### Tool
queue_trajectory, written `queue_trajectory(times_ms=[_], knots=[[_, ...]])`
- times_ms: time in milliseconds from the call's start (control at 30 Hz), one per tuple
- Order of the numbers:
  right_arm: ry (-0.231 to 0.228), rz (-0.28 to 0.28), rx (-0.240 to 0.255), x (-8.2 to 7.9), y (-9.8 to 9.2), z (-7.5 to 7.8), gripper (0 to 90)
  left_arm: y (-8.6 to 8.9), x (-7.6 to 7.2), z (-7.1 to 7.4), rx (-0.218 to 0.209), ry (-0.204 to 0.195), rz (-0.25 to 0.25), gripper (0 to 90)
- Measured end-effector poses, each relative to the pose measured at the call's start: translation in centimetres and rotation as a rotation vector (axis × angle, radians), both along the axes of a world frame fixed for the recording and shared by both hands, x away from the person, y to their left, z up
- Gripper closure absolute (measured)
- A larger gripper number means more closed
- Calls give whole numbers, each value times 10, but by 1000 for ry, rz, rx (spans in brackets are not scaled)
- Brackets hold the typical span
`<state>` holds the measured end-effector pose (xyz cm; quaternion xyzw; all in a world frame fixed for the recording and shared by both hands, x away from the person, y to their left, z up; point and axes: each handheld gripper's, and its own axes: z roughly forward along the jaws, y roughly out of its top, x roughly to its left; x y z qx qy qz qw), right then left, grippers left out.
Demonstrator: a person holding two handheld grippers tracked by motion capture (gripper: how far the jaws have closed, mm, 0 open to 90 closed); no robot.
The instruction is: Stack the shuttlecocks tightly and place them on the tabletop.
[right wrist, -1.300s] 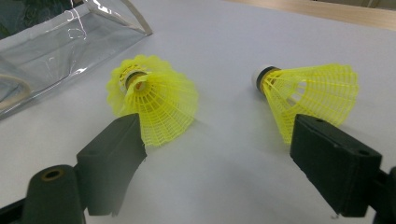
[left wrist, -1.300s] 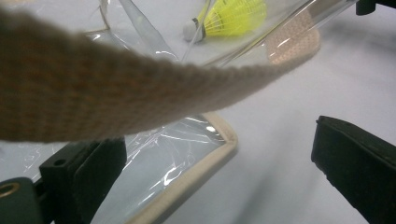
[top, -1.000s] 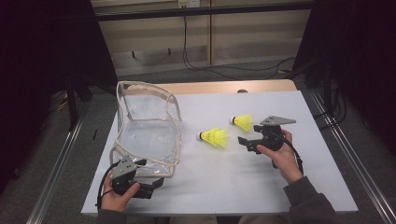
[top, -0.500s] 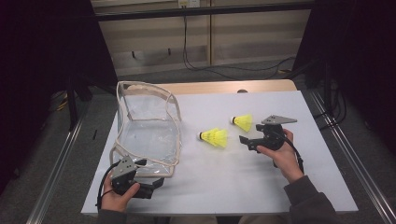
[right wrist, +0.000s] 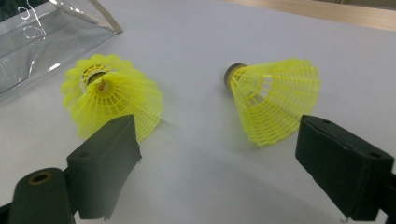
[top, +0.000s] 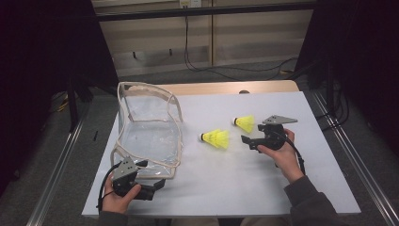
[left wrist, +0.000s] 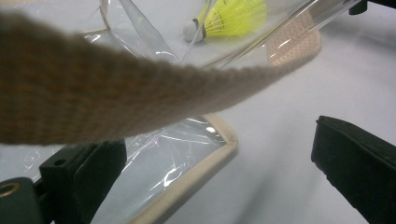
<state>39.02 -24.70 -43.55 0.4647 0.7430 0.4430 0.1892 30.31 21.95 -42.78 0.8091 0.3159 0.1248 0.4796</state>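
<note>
On the white surface [top: 244, 183] stood a clear plastic bag [top: 149, 127] with beige trim, its mouth open, toward the left side. Two yellow shuttlecocks lay to its right, apart from each other and from the bag: the nearer shuttlecock [top: 215, 138] and the farther shuttlecock [top: 244, 123]. The right claw [top: 248, 141] rested just right of the nearer shuttlecock, its jaws released and spread wide with nothing between them; in the right gripper view both shuttlecocks [right wrist: 114, 100] [right wrist: 275, 95] lay ahead of the jaws, untouched. The left claw [top: 157, 186] sat at the bag's near corner, jaws parted; in the left gripper view the bag's trimmed edge [left wrist: 187, 179] lay between them, with no pad seen pressing on it. A beige strap [left wrist: 116, 98], blurred and very close to the lens, crossed that view and hid much of the bag. One shuttlecock [left wrist: 229, 18] appeared through the clear plastic, distorted. The person's right hand [top: 282, 153] was partly covered by its gripper.
</note>
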Motion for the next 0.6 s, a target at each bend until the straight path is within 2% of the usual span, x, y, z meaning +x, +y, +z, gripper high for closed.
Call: queue_trajectory(times_ms=[300,600], knots=[[-15,-14,-4,5,0,0,126,0,0,0,2,2,-1,35],[-10,-20,-5,14,1,-1,126,0,0,0,2,1,0,35]])
